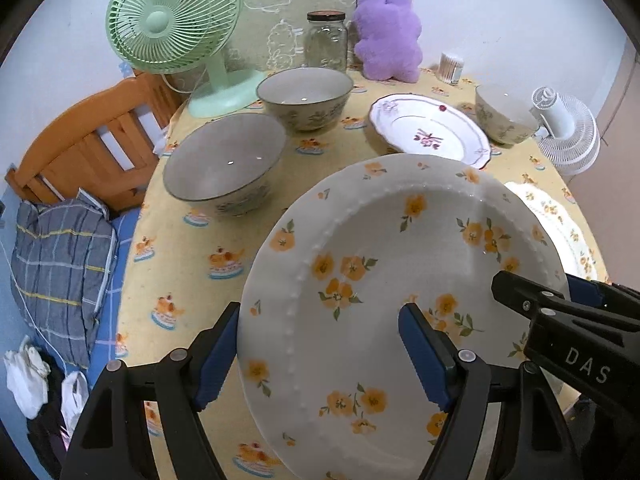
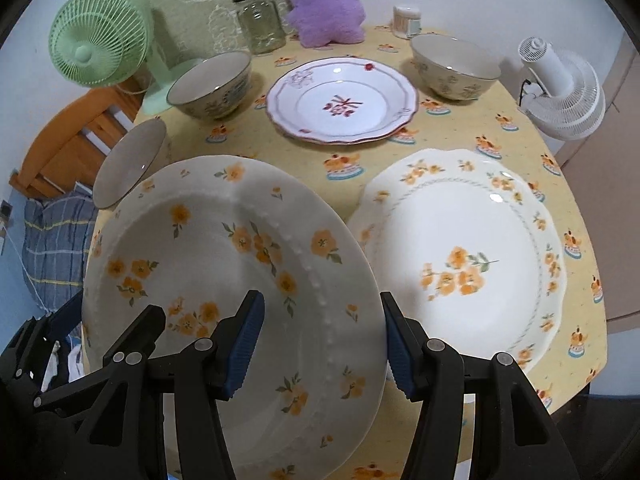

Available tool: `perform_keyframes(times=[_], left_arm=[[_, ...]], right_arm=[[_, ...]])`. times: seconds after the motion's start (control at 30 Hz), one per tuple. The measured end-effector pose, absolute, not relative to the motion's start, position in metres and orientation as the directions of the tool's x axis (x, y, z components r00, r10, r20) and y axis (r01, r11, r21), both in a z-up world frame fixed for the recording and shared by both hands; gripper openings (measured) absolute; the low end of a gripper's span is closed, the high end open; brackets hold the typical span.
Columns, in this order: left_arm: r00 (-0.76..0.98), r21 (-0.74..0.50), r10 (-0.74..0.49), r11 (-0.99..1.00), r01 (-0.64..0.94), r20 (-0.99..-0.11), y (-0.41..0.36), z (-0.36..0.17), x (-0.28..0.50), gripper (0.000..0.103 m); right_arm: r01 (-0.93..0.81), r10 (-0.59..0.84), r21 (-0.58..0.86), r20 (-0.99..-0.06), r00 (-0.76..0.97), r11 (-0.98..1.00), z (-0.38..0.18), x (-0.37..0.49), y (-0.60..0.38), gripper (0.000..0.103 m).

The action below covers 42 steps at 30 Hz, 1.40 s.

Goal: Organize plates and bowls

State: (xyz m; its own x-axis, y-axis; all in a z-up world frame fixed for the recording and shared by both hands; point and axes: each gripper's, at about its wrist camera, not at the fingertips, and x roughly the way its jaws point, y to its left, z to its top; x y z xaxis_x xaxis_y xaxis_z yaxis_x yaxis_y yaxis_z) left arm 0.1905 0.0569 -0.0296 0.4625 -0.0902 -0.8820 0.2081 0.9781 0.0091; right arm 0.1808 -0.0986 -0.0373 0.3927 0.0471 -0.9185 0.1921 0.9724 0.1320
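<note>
Round table with a yellow cake-print cloth (image 2: 452, 140), dishes all over it, and both grippers on one plate.

The beaded flower plate (image 1: 400, 280) is lifted and tilted above the cloth: left gripper (image 1: 320, 356) straddles its left rim, right gripper (image 2: 322, 344) its right rim, pads not visibly pinching either side, so grip is hard to call. Scalloped plate (image 2: 472, 240) lies just beside it on the right, purple-trim plate (image 2: 340, 100) further back, between two bowls (image 2: 212, 84) (image 2: 456, 68). A third bowl (image 1: 224, 164) sits near the left edge, by the green fan (image 1: 176, 20).
</note>
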Motion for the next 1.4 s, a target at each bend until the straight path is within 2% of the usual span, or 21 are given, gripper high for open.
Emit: perform_keyframes(times=[0.63,1.4], left_arm=[[0.455,-0.013,-0.070,0.992,0.126,-0.888,-0.059,-0.029,0.181,0.079],[0.393,0.005,-0.038,0.994,0.107,-0.919,-0.145,-0.077,0.192,0.078]], right_arm=[[0.115,0.081,0.137,-0.913,0.401,0.984,-0.029,0.175,-0.219,0.061],[0.125,0.090,0.140,-0.935,0.344,0.982,-0.077,0.190,-0.305,0.061]])
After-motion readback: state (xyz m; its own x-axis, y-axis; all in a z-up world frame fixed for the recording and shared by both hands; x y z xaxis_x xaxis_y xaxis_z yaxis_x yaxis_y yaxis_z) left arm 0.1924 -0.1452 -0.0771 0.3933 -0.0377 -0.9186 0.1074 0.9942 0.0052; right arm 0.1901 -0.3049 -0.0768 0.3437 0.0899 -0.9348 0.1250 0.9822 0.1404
